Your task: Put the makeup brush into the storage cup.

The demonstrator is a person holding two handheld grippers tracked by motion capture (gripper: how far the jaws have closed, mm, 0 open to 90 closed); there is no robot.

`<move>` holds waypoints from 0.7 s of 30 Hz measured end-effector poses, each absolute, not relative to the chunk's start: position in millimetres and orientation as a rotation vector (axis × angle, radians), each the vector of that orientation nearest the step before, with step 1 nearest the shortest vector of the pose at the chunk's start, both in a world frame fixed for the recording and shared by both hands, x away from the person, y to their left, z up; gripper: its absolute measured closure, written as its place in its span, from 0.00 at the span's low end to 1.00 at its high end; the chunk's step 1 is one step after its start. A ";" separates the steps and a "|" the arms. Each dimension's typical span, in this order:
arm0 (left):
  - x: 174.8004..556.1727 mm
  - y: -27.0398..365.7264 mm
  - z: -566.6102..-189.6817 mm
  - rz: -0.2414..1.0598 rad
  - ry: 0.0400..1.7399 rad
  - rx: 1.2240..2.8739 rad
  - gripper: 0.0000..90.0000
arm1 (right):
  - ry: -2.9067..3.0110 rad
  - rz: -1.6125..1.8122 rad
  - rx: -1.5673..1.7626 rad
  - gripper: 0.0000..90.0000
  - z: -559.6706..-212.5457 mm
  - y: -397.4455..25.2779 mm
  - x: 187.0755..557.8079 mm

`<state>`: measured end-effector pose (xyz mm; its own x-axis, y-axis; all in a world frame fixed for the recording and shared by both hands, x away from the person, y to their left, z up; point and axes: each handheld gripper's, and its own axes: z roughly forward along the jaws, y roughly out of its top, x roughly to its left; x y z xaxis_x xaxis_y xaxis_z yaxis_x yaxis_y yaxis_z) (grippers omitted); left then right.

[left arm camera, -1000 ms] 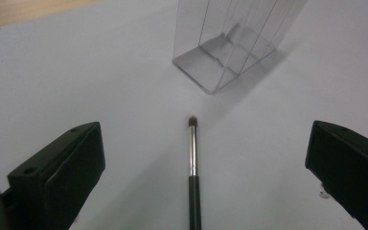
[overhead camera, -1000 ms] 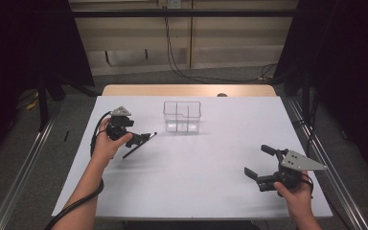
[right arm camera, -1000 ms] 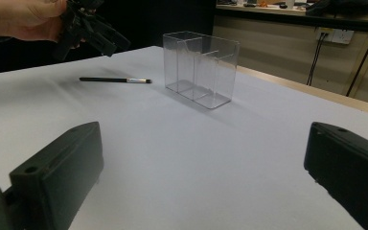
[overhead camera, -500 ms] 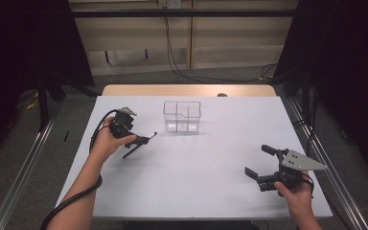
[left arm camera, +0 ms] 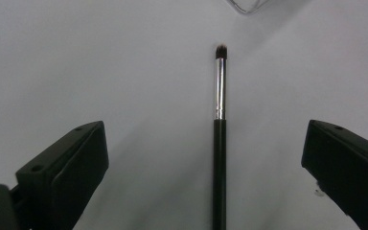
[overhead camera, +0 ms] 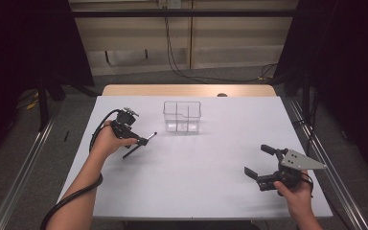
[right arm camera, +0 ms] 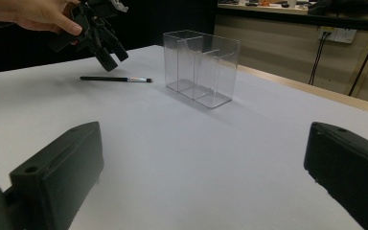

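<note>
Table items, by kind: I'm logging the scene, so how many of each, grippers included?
Makeup brush: 1
Clear divided organiser: 1
Handheld grippers: 2, left gripper and right gripper, both open
Total: 4

Brush handle cut off at the 6 o'clock edge of the left gripper view, clear organizer clipped to a corner at 12 o'clock, brush bristles too small to be told in the high view.
</note>
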<state>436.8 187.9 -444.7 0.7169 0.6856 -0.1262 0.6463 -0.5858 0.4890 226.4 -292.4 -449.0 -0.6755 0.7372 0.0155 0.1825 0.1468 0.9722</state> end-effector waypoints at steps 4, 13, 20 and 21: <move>437.7 187.4 -442.4 0.098 1.014 2.442 0.09 | 1.962 1.554 0.874 0.00 -449.0 -292.1 226.8; 438.1 183.0 -443.1 0.055 0.973 2.547 0.28 | 1.967 1.552 0.871 0.00 -449.1 -291.9 227.0; 437.3 179.1 -445.7 0.022 0.922 2.580 0.44 | 1.971 1.551 0.874 0.00 -449.5 -292.5 227.3; 437.1 178.0 -446.7 0.019 0.934 2.578 0.46 | 1.971 1.550 0.875 0.00 -449.7 -292.4 227.5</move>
<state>437.1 178.0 -446.7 0.7769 0.6182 -0.1198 0.6127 -0.6981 0.3705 227.5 -292.4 -449.7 -0.6799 0.7331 0.0160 0.1881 0.1534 0.9701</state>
